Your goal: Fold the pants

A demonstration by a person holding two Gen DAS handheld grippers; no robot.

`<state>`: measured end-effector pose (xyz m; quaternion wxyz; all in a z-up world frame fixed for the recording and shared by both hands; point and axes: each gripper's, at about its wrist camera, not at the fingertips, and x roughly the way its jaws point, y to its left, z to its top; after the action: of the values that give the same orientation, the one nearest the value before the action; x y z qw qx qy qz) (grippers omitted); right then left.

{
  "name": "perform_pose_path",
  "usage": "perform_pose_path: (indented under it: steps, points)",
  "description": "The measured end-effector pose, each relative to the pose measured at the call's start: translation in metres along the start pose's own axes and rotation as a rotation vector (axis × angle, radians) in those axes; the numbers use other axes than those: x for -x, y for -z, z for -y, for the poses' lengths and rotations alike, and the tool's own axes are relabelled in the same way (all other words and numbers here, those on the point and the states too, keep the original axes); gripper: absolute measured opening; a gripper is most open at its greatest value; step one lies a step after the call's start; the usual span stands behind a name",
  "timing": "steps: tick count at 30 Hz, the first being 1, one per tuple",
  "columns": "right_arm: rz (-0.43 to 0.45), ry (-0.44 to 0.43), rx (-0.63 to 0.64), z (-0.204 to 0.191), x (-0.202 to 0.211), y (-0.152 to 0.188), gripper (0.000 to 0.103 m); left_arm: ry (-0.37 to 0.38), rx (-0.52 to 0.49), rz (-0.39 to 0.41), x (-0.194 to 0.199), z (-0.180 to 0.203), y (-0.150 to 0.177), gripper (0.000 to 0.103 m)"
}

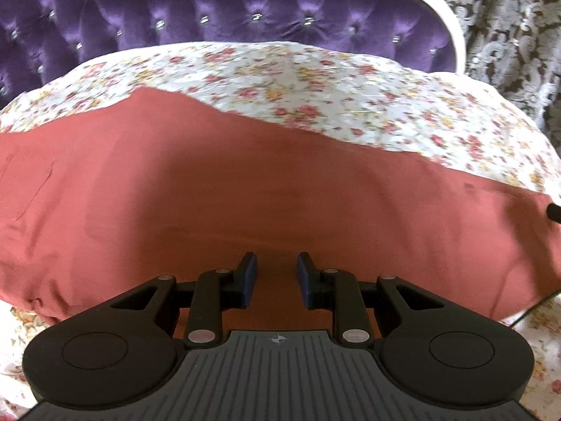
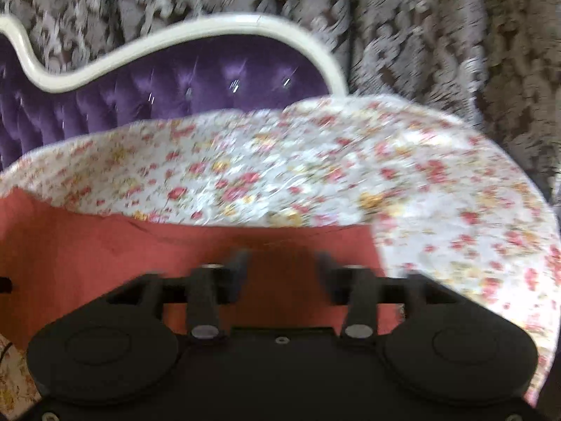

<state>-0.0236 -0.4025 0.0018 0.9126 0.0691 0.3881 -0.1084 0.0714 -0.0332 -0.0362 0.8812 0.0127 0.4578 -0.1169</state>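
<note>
Left gripper (image 1: 276, 277): black linkage arms, silver pivot screws, blue pads (image 1: 249, 277) (ribbed grey housing, compass-like mark).

Matt rust-red cloth pants (image 1: 245, 189) on floral cotton-like bedsheet (image 1: 315, 80); glossy purple tufted velvet headboard (image 1: 210, 17) with smooth white frame; matt black plastic left gripper (image 1: 276, 277).
</note>
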Motion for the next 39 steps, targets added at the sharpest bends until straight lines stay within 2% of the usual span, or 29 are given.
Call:
perform_pose_path:
  steps: [1,5,7,10,13,16,18,20,22,23,24,27,30,31,32,39]
  points:
    - [0.009,-0.002,-0.012,0.008,0.006,0.001,0.072,0.009,-0.009,0.001,0.000,0.004,0.000,0.024]
    - [-0.041,0.005,-0.062,0.035,0.007,-0.006,0.072,0.050,-0.048,0.004,-0.005,0.025,-0.003,0.024]
    - [-0.056,-0.024,-0.086,0.047,0.001,-0.012,0.071,0.066,-0.064,0.005,-0.008,0.035,-0.004,0.024]
    - [-0.050,-0.038,-0.048,0.053,-0.012,-0.022,0.070,0.072,-0.084,0.001,-0.013,0.045,-0.003,0.024]
    - [-0.089,-0.058,-0.020,0.056,-0.034,-0.027,0.061,0.060,-0.091,0.001,-0.017,0.048,0.001,0.024]
    - [-0.162,-0.089,-0.062,0.065,-0.057,-0.031,0.055,0.062,-0.086,0.007,-0.016,0.047,0.002,0.024]
    - [-0.187,-0.082,-0.071,0.066,-0.062,-0.030,0.022,0.066,-0.080,0.005,-0.015,0.047,0.001,0.024]
    - [-0.160,-0.086,-0.048,0.064,-0.053,-0.031,0.020,0.054,-0.076,0.024,-0.010,0.047,-0.001,0.024]
    - [-0.029,-0.098,-0.028,0.064,-0.030,-0.034,0.018,0.043,-0.093,0.072,-0.002,0.051,-0.005,0.024]
    - [0.012,-0.098,-0.031,0.066,-0.025,-0.035,0.019,0.038,-0.102,0.097,0.001,0.054,-0.008,0.024]
    - [-0.008,-0.097,-0.036,0.068,-0.028,-0.036,0.019,0.040,-0.108,0.108,0.002,0.057,-0.010,0.025]
    - [-0.133,-0.102,0.017,0.069,-0.050,-0.031,0.025,0.049,-0.116,0.080,-0.011,0.067,-0.017,0.025]
    - [-0.111,-0.157,-0.009,0.077,-0.042,-0.035,0.035,0.036,-0.120,0.039,-0.025,0.071,-0.016,0.025]
    - [-0.120,-0.183,-0.018,0.081,-0.040,-0.035,0.044,0.030,-0.110,0.015,-0.032,0.070,-0.014,0.025]
    - [-0.132,-0.204,-0.022,0.084,-0.040,-0.035,0.049,0.029,-0.105,0.028,-0.032,0.070,-0.012,0.025]
    - [-0.108,-0.282,0.086,0.088,-0.065,-0.050,0.056,0.027,-0.115,0.040,-0.031,0.069,-0.009,0.025]
